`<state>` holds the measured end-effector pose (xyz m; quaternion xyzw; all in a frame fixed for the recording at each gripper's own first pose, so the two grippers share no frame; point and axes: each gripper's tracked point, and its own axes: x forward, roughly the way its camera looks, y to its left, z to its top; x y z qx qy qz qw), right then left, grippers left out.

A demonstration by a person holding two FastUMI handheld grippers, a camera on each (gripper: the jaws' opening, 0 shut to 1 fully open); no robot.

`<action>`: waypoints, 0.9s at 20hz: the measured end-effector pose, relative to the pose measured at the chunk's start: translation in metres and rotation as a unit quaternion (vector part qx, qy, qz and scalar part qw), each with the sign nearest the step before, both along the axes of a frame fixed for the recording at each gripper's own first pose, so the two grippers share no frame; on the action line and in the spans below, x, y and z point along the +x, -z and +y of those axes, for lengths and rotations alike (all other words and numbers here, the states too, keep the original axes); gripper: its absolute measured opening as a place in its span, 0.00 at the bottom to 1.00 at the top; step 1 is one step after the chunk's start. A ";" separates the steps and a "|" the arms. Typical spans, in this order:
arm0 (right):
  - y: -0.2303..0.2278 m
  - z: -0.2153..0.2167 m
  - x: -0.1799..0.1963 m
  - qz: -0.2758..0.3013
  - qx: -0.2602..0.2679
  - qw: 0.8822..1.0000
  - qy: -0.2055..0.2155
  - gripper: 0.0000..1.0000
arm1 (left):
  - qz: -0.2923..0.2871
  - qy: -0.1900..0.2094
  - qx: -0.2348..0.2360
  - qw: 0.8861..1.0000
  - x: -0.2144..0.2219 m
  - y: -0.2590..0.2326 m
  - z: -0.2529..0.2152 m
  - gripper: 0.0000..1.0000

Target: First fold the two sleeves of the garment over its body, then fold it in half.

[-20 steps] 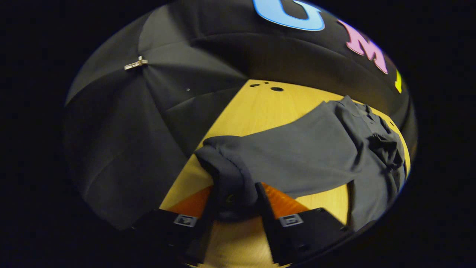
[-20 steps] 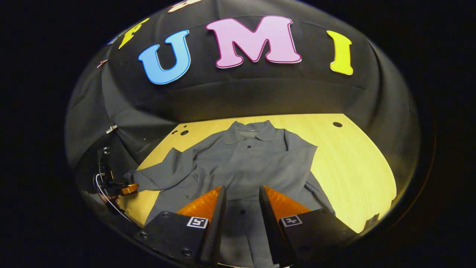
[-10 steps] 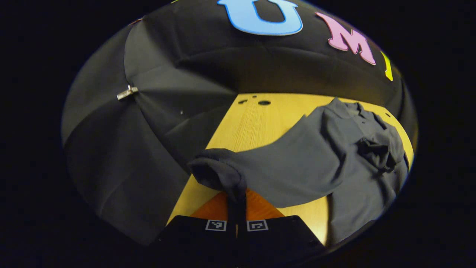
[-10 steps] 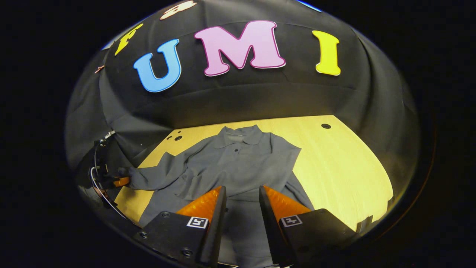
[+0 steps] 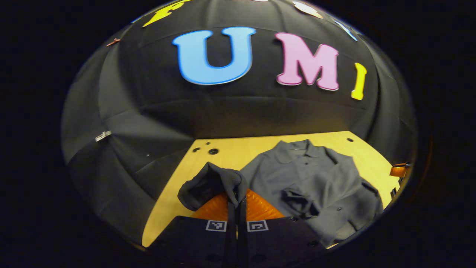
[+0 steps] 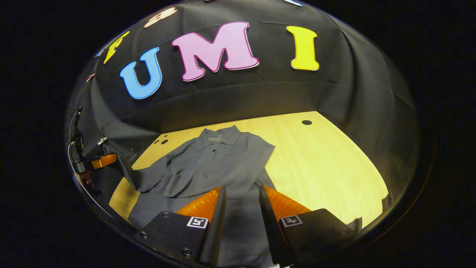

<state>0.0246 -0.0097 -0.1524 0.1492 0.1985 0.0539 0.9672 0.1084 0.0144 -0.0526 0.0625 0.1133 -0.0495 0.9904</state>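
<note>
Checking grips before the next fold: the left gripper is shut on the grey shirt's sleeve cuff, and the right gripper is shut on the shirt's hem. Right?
Half right. The left gripper is shut on the sleeve cuff of the grey collared shirt. In the right gripper view, though, the right gripper is open, its fingers apart above the shirt, holding nothing.

Dim booth, warm light on the table (image 6: 327, 160), edges heavily bent and perhaps slightly blurred

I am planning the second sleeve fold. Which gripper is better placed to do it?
Left. The left gripper is shut on the sleeve cuff, lifted off the table; the right gripper is open, holding nothing.
</note>
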 end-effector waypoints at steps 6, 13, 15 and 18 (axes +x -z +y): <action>0.022 -0.048 -0.017 0.014 0.006 0.999 0.035 0.56 | 0.007 0.100 0.008 0.995 0.012 0.000 -0.136 0.06; 0.047 -0.088 -0.031 0.037 0.010 0.998 0.050 0.57 | 0.036 0.152 0.030 0.987 0.034 0.038 -0.240 0.06; 0.055 -0.095 -0.032 0.044 0.011 0.998 0.048 0.57 | 0.051 0.152 0.034 0.986 0.041 0.058 -0.258 0.06; 0.064 -0.102 -0.030 0.053 0.017 0.997 0.048 0.57 | 0.089 0.156 0.040 0.983 0.049 0.094 -0.277 0.07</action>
